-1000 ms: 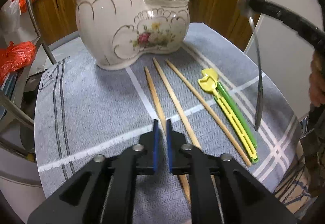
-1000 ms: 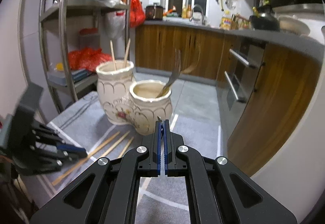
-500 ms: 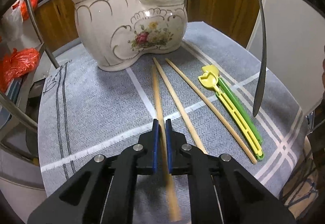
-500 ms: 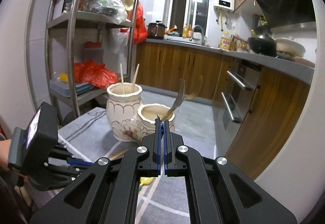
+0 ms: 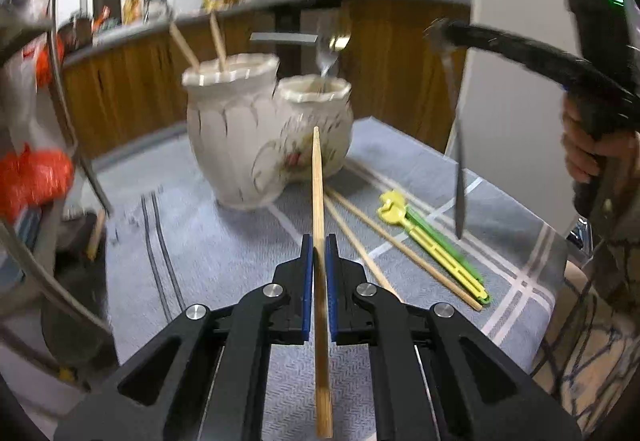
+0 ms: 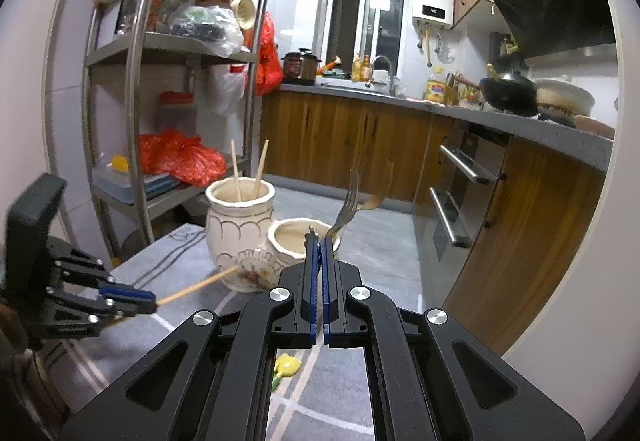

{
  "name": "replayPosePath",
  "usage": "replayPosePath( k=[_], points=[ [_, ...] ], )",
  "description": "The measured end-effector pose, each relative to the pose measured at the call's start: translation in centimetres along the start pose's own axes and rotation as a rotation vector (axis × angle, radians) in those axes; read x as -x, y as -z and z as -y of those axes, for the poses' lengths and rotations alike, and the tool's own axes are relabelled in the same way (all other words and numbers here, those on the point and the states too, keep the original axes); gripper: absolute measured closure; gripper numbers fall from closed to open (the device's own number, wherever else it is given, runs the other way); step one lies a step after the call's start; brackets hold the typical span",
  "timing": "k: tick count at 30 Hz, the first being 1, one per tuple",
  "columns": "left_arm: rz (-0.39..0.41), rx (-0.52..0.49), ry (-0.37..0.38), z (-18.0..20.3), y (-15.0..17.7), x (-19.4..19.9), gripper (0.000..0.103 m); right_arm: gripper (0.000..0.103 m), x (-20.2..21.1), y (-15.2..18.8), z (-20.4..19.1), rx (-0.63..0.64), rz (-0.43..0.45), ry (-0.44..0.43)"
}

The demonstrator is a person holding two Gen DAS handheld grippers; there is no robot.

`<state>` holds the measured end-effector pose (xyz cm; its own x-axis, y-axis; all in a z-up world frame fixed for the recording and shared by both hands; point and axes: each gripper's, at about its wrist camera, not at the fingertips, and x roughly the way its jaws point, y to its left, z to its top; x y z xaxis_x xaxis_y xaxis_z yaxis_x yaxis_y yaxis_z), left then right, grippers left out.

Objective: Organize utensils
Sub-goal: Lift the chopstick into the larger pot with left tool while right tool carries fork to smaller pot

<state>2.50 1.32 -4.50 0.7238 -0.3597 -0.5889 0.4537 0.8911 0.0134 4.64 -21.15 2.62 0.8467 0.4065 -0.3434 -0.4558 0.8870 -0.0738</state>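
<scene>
My left gripper (image 5: 319,241) is shut on a wooden chopstick (image 5: 318,181), lifted off the cloth and pointing toward the cream double-pot holder (image 5: 248,137). The tall pot (image 6: 239,209) holds two chopsticks; the low pot (image 6: 296,241) holds a fork (image 6: 347,205) and a spoon. My right gripper (image 6: 318,241) is shut on a metal knife (image 5: 458,177) that hangs blade-down above the table's right side. Two more chopsticks (image 5: 384,241) and yellow-green training chopsticks (image 5: 432,241) lie on the cloth. The left gripper also shows in the right wrist view (image 6: 132,297).
A grey striped cloth (image 5: 200,241) covers the round table. A metal shelf rack (image 6: 132,81) with red bags stands to the left. Wooden kitchen cabinets (image 6: 360,145) and an oven lie beyond the table. A white wall is at the right.
My left gripper has lifted the chopstick off the cloth and raised it toward the holder. My right gripper with the knife has risen and drawn back slightly.
</scene>
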Motion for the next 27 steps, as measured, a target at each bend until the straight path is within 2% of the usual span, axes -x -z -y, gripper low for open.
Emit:
replayPosePath(
  k=[3, 8, 16, 21, 27],
  points=[
    [0.089, 0.009, -0.003, -0.1, -0.8, 1.2, 0.097, 0.1, -0.2, -0.3, 0.0, 0.0, 0.004, 0.007],
    [0.251, 0.052, -0.047, -1.3, -3.8, 2.6, 0.097, 0.1, -0.7, -2.0, 0.1, -0.009, 0.037, 0.026],
    [0.412, 0.189, -0.033, -5.5, -10.2, 2.2, 0.097, 0.1, -2.6, -5.4, 1.1, -0.046, 0.093, 0.082],
    [0.462, 0.241, -0.044, -7.7, -14.0, 0.6, 0.097, 0.1, -4.1, -7.8, 1.8, -0.067, 0.148, 0.132],
    [0.439, 0.312, -0.058, -9.3, -16.0, -3.2, 0.097, 0.1, -6.3, -9.7, 2.6, -0.098, 0.182, 0.205]
  ],
)
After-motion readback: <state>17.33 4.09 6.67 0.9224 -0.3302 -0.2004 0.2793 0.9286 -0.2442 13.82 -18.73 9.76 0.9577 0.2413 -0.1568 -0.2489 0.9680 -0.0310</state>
